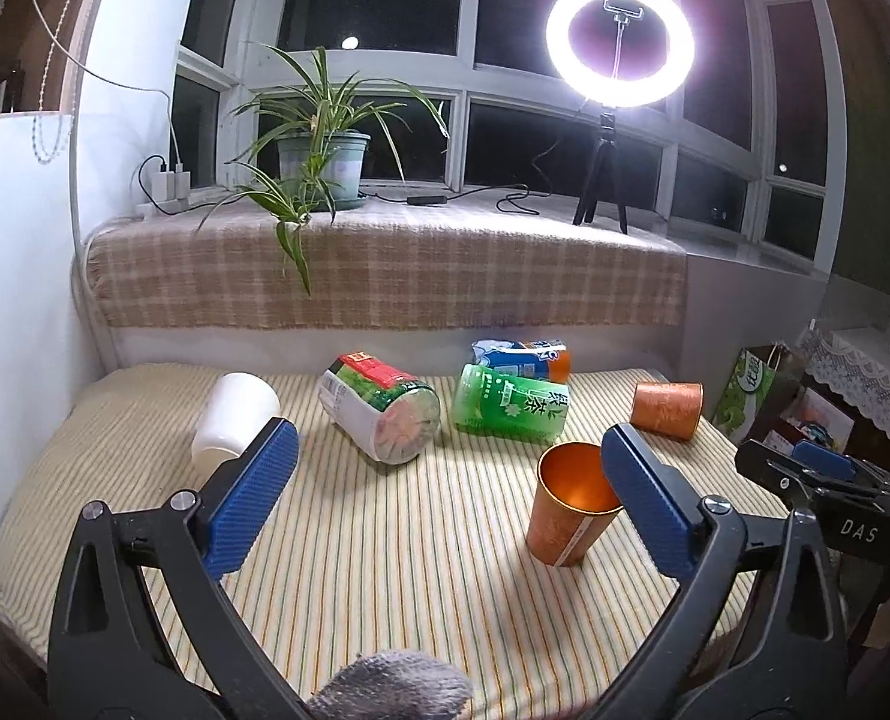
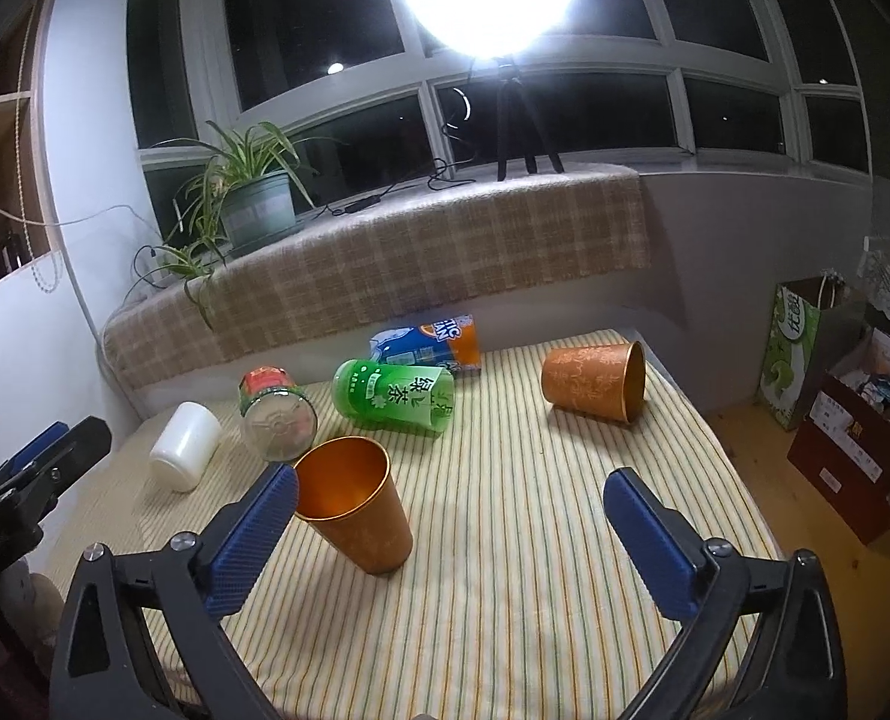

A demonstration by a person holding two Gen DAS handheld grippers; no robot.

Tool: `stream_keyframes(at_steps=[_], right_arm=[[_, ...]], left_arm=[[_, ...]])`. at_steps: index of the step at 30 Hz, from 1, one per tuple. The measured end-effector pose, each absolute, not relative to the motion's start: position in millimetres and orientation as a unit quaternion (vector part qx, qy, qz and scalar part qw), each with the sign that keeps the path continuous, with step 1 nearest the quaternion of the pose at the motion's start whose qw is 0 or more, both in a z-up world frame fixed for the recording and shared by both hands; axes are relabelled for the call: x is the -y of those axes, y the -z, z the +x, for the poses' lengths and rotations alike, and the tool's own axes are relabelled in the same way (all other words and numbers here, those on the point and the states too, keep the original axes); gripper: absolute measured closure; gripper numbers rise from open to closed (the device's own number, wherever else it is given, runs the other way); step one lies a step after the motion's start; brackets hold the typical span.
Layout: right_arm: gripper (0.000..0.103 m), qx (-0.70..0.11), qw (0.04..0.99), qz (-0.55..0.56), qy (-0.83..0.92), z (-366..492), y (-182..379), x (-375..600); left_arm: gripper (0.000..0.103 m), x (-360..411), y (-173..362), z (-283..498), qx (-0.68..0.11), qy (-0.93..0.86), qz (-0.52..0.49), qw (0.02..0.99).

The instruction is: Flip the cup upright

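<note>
An orange cup (image 1: 568, 504) stands upright on the striped table, mouth up; it also shows in the right wrist view (image 2: 355, 504). A second orange cup (image 1: 667, 409) lies on its side at the far right, seen too in the right wrist view (image 2: 595, 381). A white cup (image 1: 232, 420) lies on its side at the left, also in the right wrist view (image 2: 184, 445). My left gripper (image 1: 448, 462) is open and empty, its right finger beside the upright cup. My right gripper (image 2: 451, 510) is open and empty, the upright cup by its left finger.
Three cut bottles lie on their sides mid-table: a red-green one (image 1: 379, 414), a green one (image 1: 511, 402), a blue-orange one (image 1: 523, 357). A checked cloth ledge (image 1: 385, 270) with a plant (image 1: 319, 144) and a ring light (image 1: 619, 42) runs behind. Bags and boxes (image 2: 853, 420) stand right of the table.
</note>
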State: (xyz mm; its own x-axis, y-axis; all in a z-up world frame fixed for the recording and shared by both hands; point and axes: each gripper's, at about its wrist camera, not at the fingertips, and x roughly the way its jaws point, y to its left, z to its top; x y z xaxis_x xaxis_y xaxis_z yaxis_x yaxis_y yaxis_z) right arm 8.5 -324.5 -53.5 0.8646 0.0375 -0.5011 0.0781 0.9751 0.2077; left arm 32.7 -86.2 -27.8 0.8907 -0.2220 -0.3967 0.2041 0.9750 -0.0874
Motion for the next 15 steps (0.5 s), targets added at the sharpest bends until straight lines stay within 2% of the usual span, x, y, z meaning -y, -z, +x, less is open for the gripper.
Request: stream_keyframes(at_steps=[15], right_arm=[[0.000, -0.268, 0.955, 0.123, 0.015, 10.6, 57.7, 330.8]], left_arm=[[0.000, 85.4, 27.0, 31.8, -0.206, 0.108, -0.021, 0.972]])
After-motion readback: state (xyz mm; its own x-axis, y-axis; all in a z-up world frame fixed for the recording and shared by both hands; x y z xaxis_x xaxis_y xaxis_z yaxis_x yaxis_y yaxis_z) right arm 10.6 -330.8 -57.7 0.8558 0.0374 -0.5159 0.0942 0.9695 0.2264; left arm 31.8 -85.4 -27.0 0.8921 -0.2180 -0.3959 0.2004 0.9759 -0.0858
